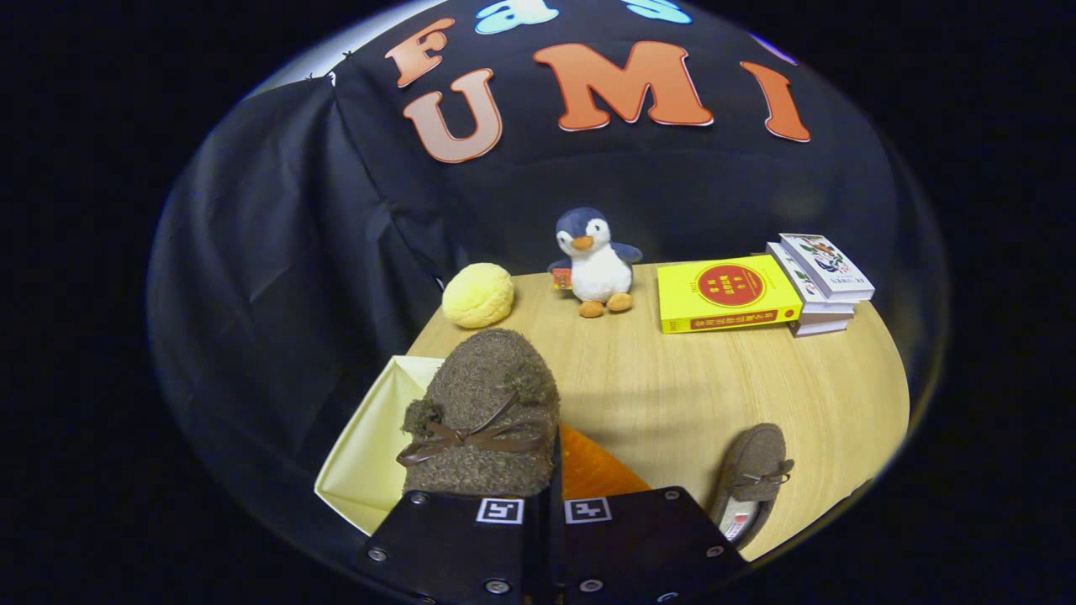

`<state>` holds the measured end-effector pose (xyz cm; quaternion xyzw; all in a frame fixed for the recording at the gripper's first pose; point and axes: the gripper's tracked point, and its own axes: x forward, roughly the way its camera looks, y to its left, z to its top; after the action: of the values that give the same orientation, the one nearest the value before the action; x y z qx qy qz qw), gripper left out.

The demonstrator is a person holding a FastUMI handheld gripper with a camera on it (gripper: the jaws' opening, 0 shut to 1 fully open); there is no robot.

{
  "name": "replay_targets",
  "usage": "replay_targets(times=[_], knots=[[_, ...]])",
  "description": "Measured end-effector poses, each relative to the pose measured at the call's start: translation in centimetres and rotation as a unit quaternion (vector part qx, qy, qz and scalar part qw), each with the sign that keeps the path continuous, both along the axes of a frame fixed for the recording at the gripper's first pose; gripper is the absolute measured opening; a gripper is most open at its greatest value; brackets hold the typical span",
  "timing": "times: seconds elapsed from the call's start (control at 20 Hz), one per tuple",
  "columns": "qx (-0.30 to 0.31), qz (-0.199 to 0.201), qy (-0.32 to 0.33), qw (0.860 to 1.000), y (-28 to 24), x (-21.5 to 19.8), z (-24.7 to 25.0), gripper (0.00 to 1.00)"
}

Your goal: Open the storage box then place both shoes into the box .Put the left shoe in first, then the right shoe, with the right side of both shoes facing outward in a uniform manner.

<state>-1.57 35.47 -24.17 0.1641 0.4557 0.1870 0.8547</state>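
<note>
Setting: black cloth booth wall behind a light wood desk (672,395). At the desk's far edge: yellow round plush (477,295), penguin toy (595,262), yellow book (727,293), stack of books (820,281). Tool (551,504): fingers drawn nearly together, seemingly pinching the heel of a brown fuzzy shoe (483,412), which rises just ahead of them, toe pointing away toward the wall, long axis along the fingers. Beneath it: pale yellow storage box (370,454), open, with an orange surface (593,470) beside. Second shoe (751,483) lies on the desk right of the tool, toe away.
</note>
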Motion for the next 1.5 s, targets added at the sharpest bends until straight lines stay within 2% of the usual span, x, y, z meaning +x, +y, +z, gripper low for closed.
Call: replay_targets(times=[0.2, 0.55, 0.95, 1.15, 1.3, 1.4, 1.5], knots=[[-0.004, 0.032, 0.011, 0.999, 4.9, -0.2, 1.0, 0.04], [-0.041, 0.056, 0.075, 0.995, 11.3, -1.2, -2.9, 0.04], [-0.105, 0.091, 0.153, 0.978, 16.0, -3.4, -8.3, 0.04], [-0.123, 0.104, 0.197, 0.967, 17.8, -5.1, -9.8, 0.11], [-0.109, 0.126, 0.249, 0.954, 18.7, -7.8, -10.5, 0.2], [-0.093, 0.118, 0.247, 0.957, 18.8, -7.5, -10.4, 0.21], [-0.064, 0.126, 0.25, 0.958, 18.6, -7.8, -9.3, 0.22]])
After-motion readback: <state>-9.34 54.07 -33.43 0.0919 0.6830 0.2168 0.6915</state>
